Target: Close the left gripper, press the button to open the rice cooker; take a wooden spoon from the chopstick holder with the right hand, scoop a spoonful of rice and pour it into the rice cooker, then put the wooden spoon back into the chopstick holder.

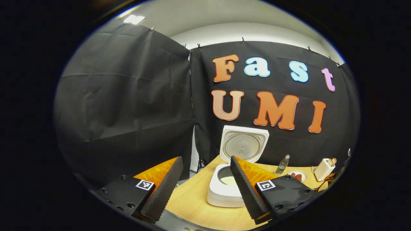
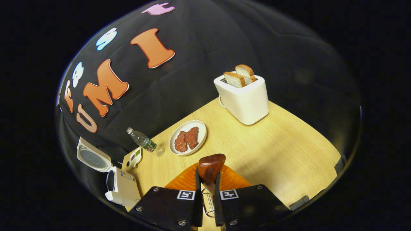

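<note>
The white rice cooker [image 1: 221, 192] stands on the wooden table with its lid [image 1: 244, 144] raised upright, and pale rice [image 1: 229, 180] lies in its pot. My left gripper [image 1: 205, 158] hovers open in front of it, with nothing between the fingers. My right gripper [image 2: 208, 183] is shut on the handle of a dark wooden spoon [image 2: 211, 166], whose bowl sticks up past the fingertips with no rice showing on it. Low between those fingers is a bit of wire frame [image 2: 208, 202], possibly the chopstick holder. The same rice cooker [image 2: 123, 189] lies far to the left in the right gripper view.
A white toaster [image 2: 244, 98] holding two bread slices stands at the back of the table [image 2: 282, 154]. A plate [image 2: 198, 125] with two pieces of meat, a small water bottle [image 2: 141, 140] and a small packet [image 2: 136, 156] sit between toaster and cooker.
</note>
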A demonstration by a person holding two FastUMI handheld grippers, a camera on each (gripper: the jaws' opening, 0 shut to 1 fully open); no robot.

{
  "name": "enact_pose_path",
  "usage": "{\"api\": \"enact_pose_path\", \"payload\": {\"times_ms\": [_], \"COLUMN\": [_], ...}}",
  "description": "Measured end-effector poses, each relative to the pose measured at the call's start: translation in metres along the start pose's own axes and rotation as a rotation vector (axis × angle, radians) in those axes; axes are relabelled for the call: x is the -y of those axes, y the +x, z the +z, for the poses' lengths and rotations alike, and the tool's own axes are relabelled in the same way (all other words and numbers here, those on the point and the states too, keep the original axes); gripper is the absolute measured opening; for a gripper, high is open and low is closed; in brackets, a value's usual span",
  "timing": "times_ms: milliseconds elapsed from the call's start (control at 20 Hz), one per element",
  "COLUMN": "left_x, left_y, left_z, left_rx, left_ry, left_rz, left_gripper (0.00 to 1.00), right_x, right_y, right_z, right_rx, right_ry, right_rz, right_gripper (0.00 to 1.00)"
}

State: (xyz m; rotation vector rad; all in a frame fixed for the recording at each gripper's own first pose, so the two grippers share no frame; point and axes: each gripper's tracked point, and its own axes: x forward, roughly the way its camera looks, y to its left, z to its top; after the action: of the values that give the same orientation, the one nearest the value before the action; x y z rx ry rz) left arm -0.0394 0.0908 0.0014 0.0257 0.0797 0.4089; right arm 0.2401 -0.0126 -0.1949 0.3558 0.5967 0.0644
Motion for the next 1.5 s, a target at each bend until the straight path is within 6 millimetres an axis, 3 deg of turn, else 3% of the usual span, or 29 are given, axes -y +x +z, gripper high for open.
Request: {"api": "enact_pose_path", "payload": {"times_ms": [200, 350, 600, 850, 1050, 1150, 1300, 1500], "left_x": [0.002, -0.004, -0.029, -0.054, -0.072, -0.076, -0.085, -0.092], "left_y": [0.009, 0.017, 0.031, 0.047, 0.06, 0.065, 0.074, 0.083], "left_z": [0.002, 0.002, 0.0, 0.003, 0.0, -0.007, -0.016, -0.018], "left_rx": [-0.006, -0.009, -0.021, -0.029, -0.031, -0.051, -0.076, -0.066], "left_ry": [-0.017, -0.034, -0.037, -0.018, 0.013, 0.012, 0.016, 0.021], "left_rz": [-0.055, -0.085, -0.115, -0.15, -0.183, -0.206, -0.228, -0.253], "left_gripper": [1.0, 1.0, 1.0, 1.0, 1.0, 1.0, 1.0, 1.0], "right_x": [-0.035, -0.077, -0.141, -0.181, -0.183, -0.179, -0.177, -0.164], "right_y": [-0.044, -0.079, -0.115, -0.101, -0.074, -0.064, -0.051, -0.05], "right_z": [0.021, 0.026, 0.005, -0.056, -0.113, -0.127, -0.133, -0.152], "right_rx": [0.108, 0.148, 0.208, 0.202, 0.178, 0.193, 0.234, 0.236], "right_ry": [-0.122, -0.17, -0.226, -0.325, -0.45, -0.541, -0.588, -0.572], "right_rz": [0.014, 0.067, 0.136, 0.147, 0.104, 0.06, 0.025, -0.021], "right_gripper": [0.14, 0.14, 0.13, 0.14, 0.14, 0.14, 0.13, 0.14]}}
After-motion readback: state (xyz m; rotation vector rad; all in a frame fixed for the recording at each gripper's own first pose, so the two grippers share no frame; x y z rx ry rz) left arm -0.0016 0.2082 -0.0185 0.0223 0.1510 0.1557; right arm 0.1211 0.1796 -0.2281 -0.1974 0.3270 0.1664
